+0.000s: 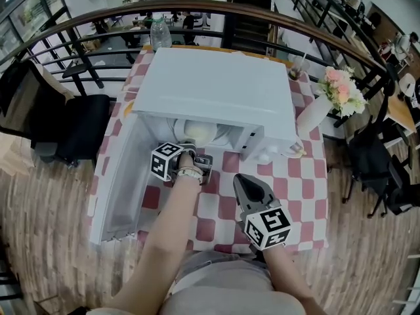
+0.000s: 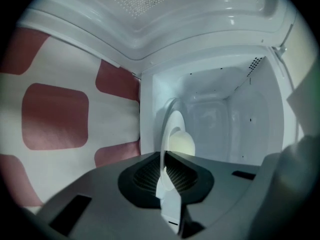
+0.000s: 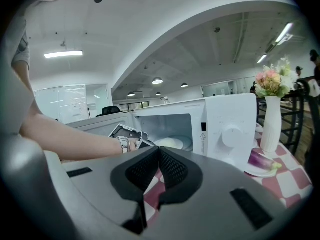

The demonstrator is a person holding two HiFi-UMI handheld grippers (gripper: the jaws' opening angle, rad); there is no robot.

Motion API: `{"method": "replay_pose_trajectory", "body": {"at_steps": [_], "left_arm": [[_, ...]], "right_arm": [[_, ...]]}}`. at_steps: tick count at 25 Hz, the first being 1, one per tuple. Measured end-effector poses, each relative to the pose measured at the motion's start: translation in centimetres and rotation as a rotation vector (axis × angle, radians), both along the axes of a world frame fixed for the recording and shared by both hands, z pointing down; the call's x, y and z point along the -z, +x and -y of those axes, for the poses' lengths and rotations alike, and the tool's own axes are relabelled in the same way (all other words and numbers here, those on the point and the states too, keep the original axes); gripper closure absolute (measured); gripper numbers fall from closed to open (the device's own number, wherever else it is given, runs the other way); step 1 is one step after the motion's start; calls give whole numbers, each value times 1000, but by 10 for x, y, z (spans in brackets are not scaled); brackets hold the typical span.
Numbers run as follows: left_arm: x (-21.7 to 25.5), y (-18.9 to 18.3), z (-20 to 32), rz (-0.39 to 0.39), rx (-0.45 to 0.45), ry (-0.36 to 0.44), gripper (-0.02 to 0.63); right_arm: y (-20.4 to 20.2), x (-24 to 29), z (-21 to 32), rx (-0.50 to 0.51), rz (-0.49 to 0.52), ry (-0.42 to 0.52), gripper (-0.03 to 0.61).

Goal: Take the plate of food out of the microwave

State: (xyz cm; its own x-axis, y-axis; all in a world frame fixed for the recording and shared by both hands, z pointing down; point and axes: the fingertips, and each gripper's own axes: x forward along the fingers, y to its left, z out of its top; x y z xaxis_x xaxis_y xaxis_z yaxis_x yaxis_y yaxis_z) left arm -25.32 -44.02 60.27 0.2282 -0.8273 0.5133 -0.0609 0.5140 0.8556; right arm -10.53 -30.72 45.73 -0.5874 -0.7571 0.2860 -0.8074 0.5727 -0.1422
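A white microwave stands on the checked table with its door swung open to the left. Inside lies a white plate with a pale round bun on it. My left gripper reaches into the opening, and in the left gripper view its jaws are shut on the plate's near rim, seen edge-on. My right gripper hangs above the table in front of the microwave, shut with nothing in it. From the right gripper view the plate shows inside the cavity.
A white vase of flowers stands right of the microwave, with a small dish holding a purple eggplant near it. A water bottle stands behind. A curved railing and black chairs ring the table.
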Motion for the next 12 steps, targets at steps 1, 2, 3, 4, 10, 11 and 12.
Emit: {"method": "replay_pose_trajectory", "body": {"at_steps": [1, 2, 3, 4, 10, 11, 12], "left_arm": [[1, 0, 0, 1, 1, 12, 583], [2, 0, -1, 6, 2, 28, 586], [4, 0, 0, 15, 4, 46, 591], [8, 0, 0, 29, 5, 63, 596], [14, 1, -4, 59, -5, 98, 603], [14, 1, -6, 66, -14, 105, 603], [14, 1, -7, 73, -23, 113, 603]], "right_arm": [[1, 0, 0, -1, 1, 2, 554], [2, 1, 0, -1, 2, 3, 554], [3, 1, -1, -2, 2, 4, 554], [4, 1, -1, -4, 2, 5, 554], [11, 4, -7, -8, 1, 17, 554], [11, 5, -7, -8, 0, 20, 554], [13, 6, -8, -9, 0, 25, 554]]}}
